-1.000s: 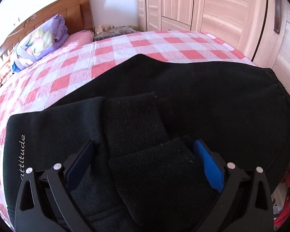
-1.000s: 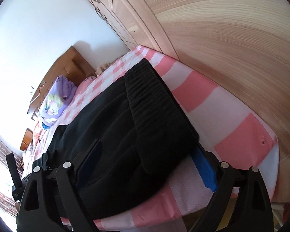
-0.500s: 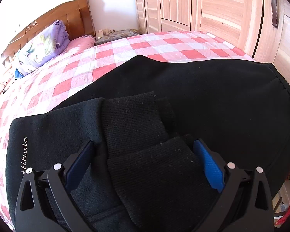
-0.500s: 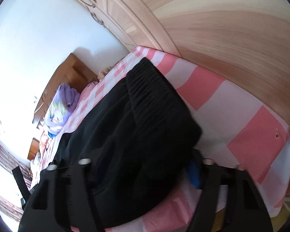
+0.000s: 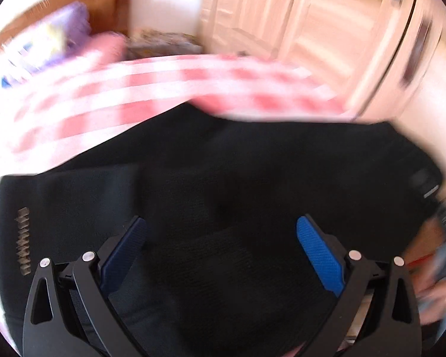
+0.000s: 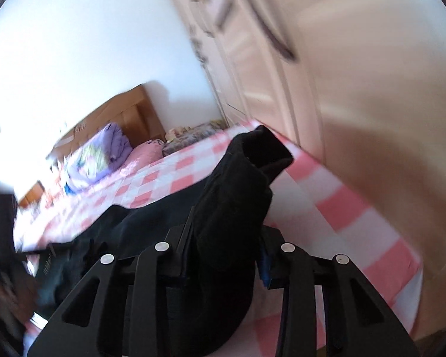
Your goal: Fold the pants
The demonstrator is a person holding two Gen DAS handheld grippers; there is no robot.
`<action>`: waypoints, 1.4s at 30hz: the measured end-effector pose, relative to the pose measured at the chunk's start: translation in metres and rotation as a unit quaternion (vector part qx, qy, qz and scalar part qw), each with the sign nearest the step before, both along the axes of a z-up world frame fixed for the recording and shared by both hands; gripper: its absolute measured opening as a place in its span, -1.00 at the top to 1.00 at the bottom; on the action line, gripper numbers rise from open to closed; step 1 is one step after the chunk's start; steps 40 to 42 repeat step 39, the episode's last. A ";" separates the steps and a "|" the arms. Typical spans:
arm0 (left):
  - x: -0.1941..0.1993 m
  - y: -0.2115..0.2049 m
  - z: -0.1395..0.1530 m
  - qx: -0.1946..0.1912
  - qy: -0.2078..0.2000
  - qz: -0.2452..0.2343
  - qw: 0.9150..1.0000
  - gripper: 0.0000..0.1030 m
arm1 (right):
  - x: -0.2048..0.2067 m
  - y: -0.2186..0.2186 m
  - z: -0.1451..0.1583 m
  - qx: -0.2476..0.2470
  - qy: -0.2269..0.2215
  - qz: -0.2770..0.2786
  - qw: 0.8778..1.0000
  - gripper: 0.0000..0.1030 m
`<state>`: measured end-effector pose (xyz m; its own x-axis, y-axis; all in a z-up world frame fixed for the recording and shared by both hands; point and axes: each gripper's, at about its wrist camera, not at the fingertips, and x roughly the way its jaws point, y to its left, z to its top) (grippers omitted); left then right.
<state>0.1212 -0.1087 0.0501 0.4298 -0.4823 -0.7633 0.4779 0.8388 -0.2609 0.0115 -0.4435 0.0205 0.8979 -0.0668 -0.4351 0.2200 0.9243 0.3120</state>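
Note:
Black pants (image 5: pixel 252 154) lie across the pink checked bed (image 5: pixel 151 89), with pale lettering near their left edge. My left gripper (image 5: pixel 221 220) stands open just above a ribbed fold of the pants; its blue pads (image 5: pixel 318 253) are wide apart and press on nothing. In the right wrist view the pants (image 6: pixel 246 172) rise in a bunched peak off the bed (image 6: pixel 356 208). The jaws of my right gripper (image 6: pixel 226 226) are closing, with that black cloth pinched between them and lifted. The picture is blurred by motion.
A wooden headboard (image 6: pixel 128 116) and a purple folded quilt (image 6: pixel 104 154) sit at the far end of the bed. Pale wardrobe doors (image 5: pixel 327 29) run along the bed's far side, close to the right gripper (image 6: pixel 356 59). Blurred clutter shows at the lower right (image 5: pixel 443 255).
The right gripper's jaws have narrowed from wide apart onto the pants' edge, and it has risen and rolled, pulling the cloth up. The left gripper has lifted a little, its jaws still wide.

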 end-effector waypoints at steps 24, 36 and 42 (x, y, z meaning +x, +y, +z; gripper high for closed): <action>-0.065 -0.347 0.023 0.429 -0.022 -0.296 0.853 -0.96 | -0.009 0.056 -0.008 -0.197 -0.006 -0.034 0.980 0.33; -0.036 -0.343 -0.020 0.481 0.003 -0.287 0.829 0.37 | -0.038 0.064 -0.016 -0.202 -0.004 -0.004 0.979 -0.76; -0.036 -0.337 -0.011 0.460 -0.005 -0.284 0.841 0.46 | -0.044 0.065 -0.035 -0.177 0.028 0.002 0.984 -0.77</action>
